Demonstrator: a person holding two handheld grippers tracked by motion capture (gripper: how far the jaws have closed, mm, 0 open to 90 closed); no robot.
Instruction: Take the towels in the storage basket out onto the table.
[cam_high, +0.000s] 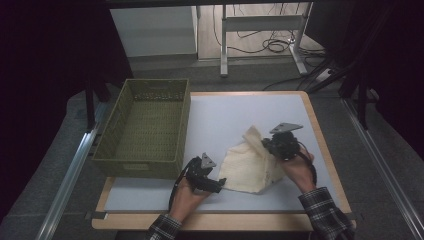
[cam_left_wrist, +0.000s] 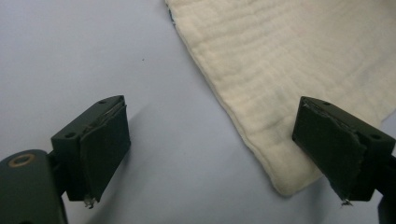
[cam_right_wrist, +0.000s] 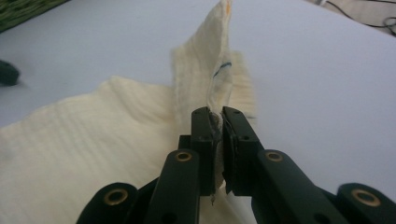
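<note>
Cloth pinched at one corner

Right gripper has its jaws pressed together on a raised fold of the cream, ribbed cotton cloth, which lies on the pale grey table mat. Left gripper, at the cloth's eight o'clock, stands spread wide over its edge. Woven olive-green basket sits at ten o'clock.

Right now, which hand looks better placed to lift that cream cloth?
Right. The right gripper is already shut on a raised fold of the cream cloth, so it could probably lift at once. The left gripper is open, its jaws straddling the cloth's corner, gripping nothing.
</note>
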